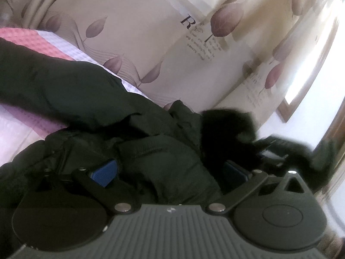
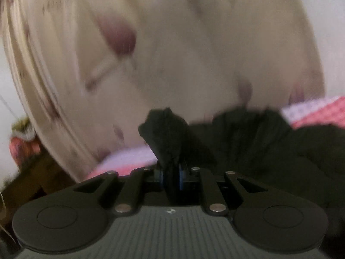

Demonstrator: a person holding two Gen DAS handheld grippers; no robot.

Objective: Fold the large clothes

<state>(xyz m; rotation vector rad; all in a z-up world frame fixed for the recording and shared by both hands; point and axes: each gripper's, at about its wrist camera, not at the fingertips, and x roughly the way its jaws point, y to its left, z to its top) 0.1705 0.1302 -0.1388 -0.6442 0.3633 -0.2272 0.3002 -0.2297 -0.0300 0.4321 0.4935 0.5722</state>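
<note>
Right gripper [image 2: 171,178] (apparently clamped) on coat [image 2: 168,129]

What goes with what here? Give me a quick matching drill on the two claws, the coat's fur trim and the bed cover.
Things:
1. left claw
2. right claw
3. fur trim
4. bed cover

States:
A. pink and white check
B. black and fluffy
C. spread wide around bunched coat
D. pinched shut on a coat fold

Pairs: 1-C, 2-D, 3-B, 4-A
</note>
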